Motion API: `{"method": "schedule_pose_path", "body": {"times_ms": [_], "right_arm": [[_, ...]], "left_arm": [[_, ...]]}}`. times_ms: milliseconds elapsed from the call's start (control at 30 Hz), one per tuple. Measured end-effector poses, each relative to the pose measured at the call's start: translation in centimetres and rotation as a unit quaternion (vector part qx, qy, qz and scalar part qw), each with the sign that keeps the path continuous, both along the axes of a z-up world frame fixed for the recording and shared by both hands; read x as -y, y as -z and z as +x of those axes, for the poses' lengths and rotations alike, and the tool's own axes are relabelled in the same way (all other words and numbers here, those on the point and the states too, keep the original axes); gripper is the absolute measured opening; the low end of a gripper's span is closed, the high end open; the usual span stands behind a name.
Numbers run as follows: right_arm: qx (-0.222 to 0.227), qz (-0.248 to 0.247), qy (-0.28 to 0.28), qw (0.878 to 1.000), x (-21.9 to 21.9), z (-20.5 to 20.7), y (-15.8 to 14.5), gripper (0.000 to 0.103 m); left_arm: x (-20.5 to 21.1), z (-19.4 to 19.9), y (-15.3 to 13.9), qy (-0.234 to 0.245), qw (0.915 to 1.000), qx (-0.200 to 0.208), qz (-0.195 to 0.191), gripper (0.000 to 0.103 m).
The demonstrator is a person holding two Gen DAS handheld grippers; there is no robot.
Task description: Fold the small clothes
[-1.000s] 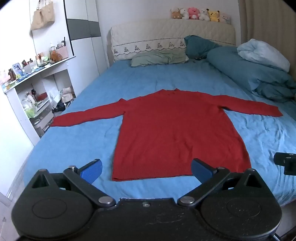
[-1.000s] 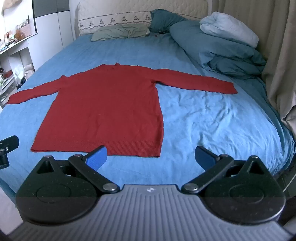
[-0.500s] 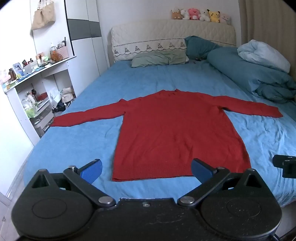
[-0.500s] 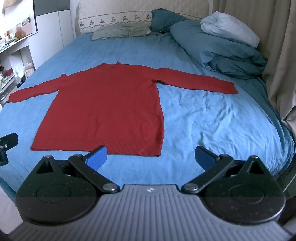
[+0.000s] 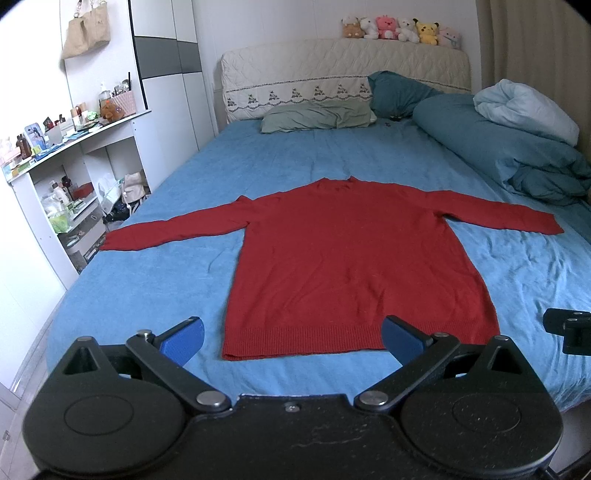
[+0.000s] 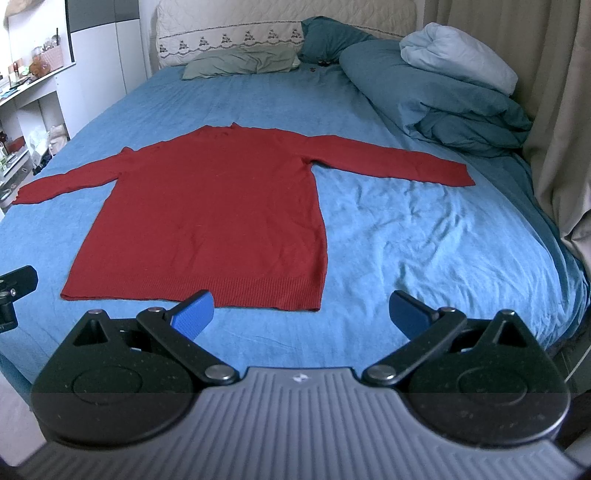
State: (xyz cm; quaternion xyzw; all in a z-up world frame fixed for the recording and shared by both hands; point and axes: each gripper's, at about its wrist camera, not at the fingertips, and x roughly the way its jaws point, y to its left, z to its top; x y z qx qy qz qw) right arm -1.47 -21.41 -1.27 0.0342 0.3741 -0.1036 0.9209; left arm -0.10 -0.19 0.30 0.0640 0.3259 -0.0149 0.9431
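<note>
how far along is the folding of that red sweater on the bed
Done: the red sweater lies flat on the bed, both sleeves spread wide. In hand: nothing; the left tongs and right tongs are open, short of the hem. Left: every fold.

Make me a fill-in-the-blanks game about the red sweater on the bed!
1. The sweater lies flat with both sleeves spread ____.
2. The bed sheet under it is ____.
3. The left gripper and right gripper both have their jaws ____.
4. The plush toys sit on top of the ____.

Missing words: out; blue; open; headboard
</note>
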Motion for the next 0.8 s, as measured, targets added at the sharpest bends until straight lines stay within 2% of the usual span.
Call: {"method": "schedule_pose_path", "body": {"times_ms": [800], "right_arm": [[-0.002, 0.002, 0.000, 1.000, 0.02, 0.30, 0.24, 0.103]], "left_arm": [[-0.03, 0.31, 0.24, -0.005, 1.0000, -0.006, -0.001, 0.103]]}}
